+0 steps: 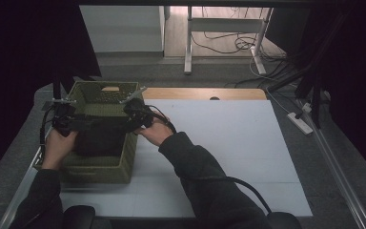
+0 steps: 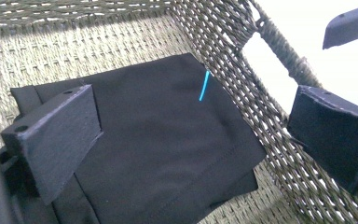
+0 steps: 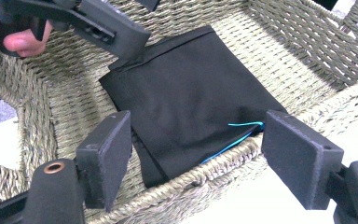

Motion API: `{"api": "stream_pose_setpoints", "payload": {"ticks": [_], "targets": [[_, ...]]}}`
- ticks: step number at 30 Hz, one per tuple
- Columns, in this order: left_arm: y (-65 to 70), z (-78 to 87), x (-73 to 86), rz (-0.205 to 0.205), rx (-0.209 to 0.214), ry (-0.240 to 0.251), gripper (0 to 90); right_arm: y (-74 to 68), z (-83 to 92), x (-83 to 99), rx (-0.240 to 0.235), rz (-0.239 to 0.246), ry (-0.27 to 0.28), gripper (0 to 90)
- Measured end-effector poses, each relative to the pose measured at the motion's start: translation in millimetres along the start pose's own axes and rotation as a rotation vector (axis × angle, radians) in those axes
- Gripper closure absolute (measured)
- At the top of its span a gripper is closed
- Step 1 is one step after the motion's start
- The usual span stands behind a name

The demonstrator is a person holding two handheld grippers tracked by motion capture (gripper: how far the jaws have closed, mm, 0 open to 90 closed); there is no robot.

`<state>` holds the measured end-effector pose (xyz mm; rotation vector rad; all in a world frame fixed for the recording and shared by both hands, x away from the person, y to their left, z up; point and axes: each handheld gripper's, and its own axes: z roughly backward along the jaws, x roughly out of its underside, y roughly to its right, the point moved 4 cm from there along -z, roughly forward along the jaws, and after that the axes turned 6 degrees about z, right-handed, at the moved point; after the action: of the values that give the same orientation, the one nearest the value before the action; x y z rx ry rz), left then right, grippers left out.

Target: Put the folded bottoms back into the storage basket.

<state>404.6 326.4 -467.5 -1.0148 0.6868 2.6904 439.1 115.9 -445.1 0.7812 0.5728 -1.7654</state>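
A folded black cloth (image 1: 100,140) lies flat on the bottom of an olive woven basket (image 1: 100,168) at the table's left. It carries a short turquoise thread (image 2: 204,86) near one edge. My left gripper (image 1: 69,121) hovers over the basket's left side, its jaws wide apart above the cloth (image 2: 168,140) and touching nothing. My right gripper (image 1: 136,114) sits at the basket's right rim. It is open too, with the cloth (image 3: 191,93) and the wicker rim (image 3: 205,175) showing between its pads. The left gripper (image 3: 98,23) shows at the top left of the right gripper view.
The basket stands on a white table board (image 1: 228,143) with a wooden strip (image 1: 205,93) along its far edge. A power strip (image 1: 301,123) and cables lie on the floor at the right. Desk legs (image 1: 188,43) stand behind the table.
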Motion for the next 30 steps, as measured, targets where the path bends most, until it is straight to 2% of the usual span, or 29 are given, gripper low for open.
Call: {"api": "stream_pose_setpoints", "payload": {"ticks": [11, 17, 19, 24, 30], "targets": [[17.0, 5.5, 6.0, -0.062, 0.024, 0.025, 2.6, 2.7, 3.5, 4.3, -0.01, 0.004, 0.011, 14.0], [24.9, 6.9, 9.0, -0.08, 0.039, 0.034, 2.8, 3.8, 6.2, 9.1, -0.015, 0.005, -0.003, 9.3], [27.1, 6.6, 10.5, -0.086, 0.04, 0.032, 2.8, 4.5, 6.5, 11.3, -0.002, 0.002, -0.007, 9.2], [31.1, 6.5, 14.2, -0.09, 0.051, 0.035, 2.8, 6.8, 11.7, 14.6, 0.001, -0.013, 0.01, 3.1], [35.3, 6.2, 19.4, -0.096, 0.068, 0.029, 2.9, 8.3, 18.3, 17.5, 0.005, -0.011, 0.02, 3.1]]}}
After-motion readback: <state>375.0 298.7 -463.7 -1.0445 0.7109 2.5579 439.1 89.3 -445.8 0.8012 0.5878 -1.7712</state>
